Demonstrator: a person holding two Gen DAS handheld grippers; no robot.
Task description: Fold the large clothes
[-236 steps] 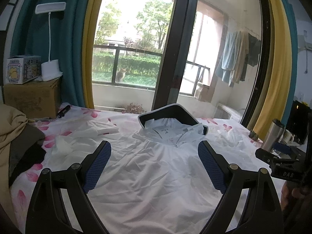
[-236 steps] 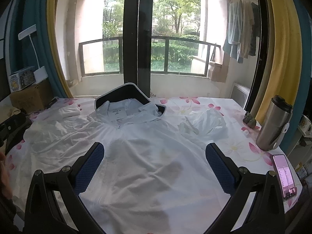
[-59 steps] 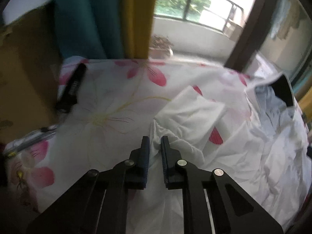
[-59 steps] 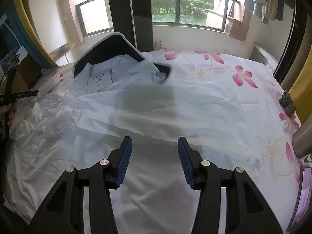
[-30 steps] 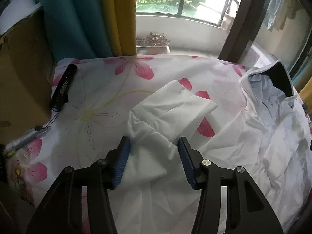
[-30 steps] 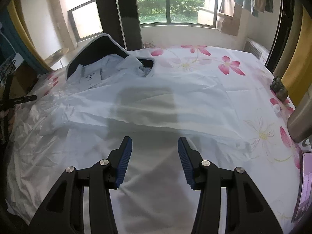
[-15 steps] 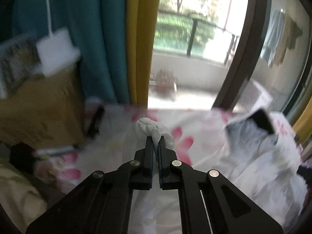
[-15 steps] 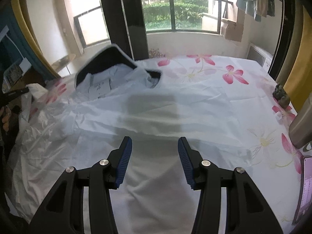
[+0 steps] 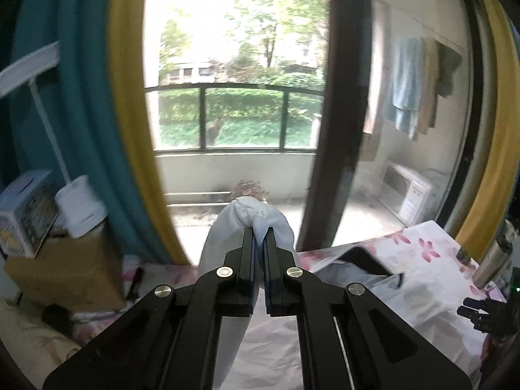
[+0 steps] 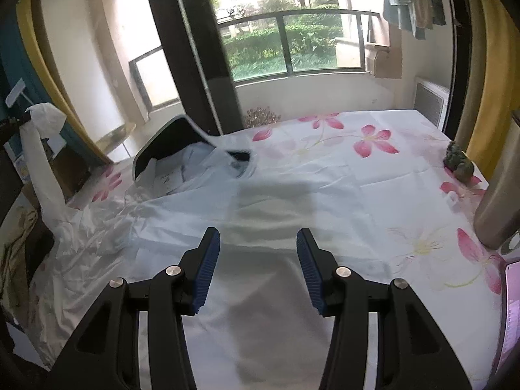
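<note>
We see a white shirt (image 10: 260, 214) with black collar lining, white bedsheet (image 10: 373, 162) with pink flowers, teal and yellow curtains (image 9: 97, 113), black grippers with blue pads (image 10: 208, 266).

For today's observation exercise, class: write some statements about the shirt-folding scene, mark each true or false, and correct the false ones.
1. The left gripper is shut on the sleeve. True.
2. The right gripper grips the shirt. False: its jaws are open above the cloth.
3. The sleeve lies flat on the bed. False: it is lifted in the air.
4. The collar stands up at the shirt's far end. True.
5. A metal flask stands at the bed's right side. True.
</note>
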